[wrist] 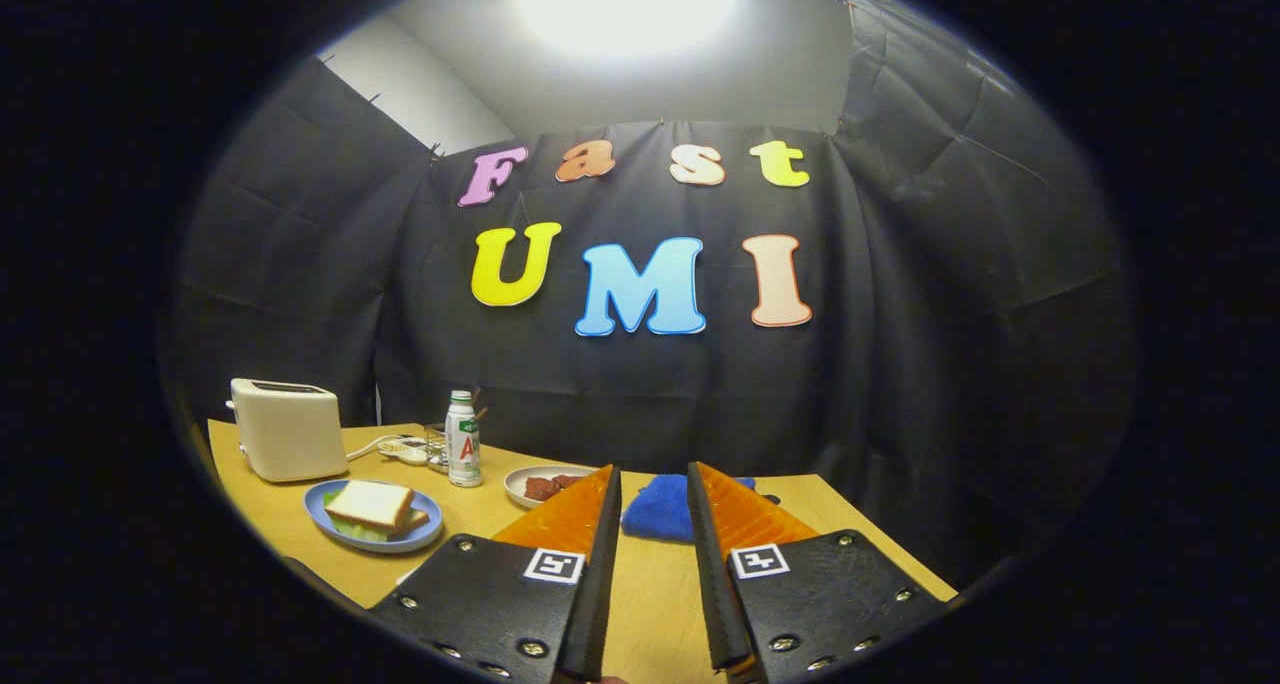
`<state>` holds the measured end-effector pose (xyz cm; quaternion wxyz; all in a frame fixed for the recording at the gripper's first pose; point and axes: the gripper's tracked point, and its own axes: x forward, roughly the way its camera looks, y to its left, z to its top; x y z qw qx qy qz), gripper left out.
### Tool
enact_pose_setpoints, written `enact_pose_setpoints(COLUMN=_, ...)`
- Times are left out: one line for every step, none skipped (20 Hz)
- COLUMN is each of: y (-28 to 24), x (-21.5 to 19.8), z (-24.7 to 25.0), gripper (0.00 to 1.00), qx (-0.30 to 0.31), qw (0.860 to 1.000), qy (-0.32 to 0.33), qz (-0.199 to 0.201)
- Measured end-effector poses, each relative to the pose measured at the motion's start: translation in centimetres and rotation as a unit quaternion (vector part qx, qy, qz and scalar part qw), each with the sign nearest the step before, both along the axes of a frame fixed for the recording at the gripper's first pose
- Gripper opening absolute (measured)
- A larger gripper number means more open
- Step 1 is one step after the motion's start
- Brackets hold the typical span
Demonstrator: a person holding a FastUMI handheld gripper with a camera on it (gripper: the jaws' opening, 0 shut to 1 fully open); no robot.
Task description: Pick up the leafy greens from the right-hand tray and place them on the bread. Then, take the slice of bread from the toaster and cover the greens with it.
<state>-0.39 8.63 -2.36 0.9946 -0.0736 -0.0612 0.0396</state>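
Observation:
On a blue plate (335,532) to the left of my fingers lies a sandwich: a slice of bread (371,504) on top, green leaves (350,529) showing under it at its near edge. The cream toaster (287,429) stands behind the plate at the table's far left corner; its slots look empty. My gripper (654,489) hovers above the wooden table (648,589), well to the right of the plate, its orange fingers (570,514) a hand's width apart with nothing between them.
A white bottle (462,440) stands right of the toaster, with a white cable and small items beside it. A white dish (520,481) of reddish-brown pieces sits just beyond my left finger. A blue cloth (660,509) lies ahead between the fingertips.

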Motion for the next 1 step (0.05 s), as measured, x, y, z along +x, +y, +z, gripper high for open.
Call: enact_pose_setpoints(y=-1.48, x=0.07, z=-0.15, gripper=0.39, qx=0.001, qw=1.000, qy=0.007, qz=-0.005)
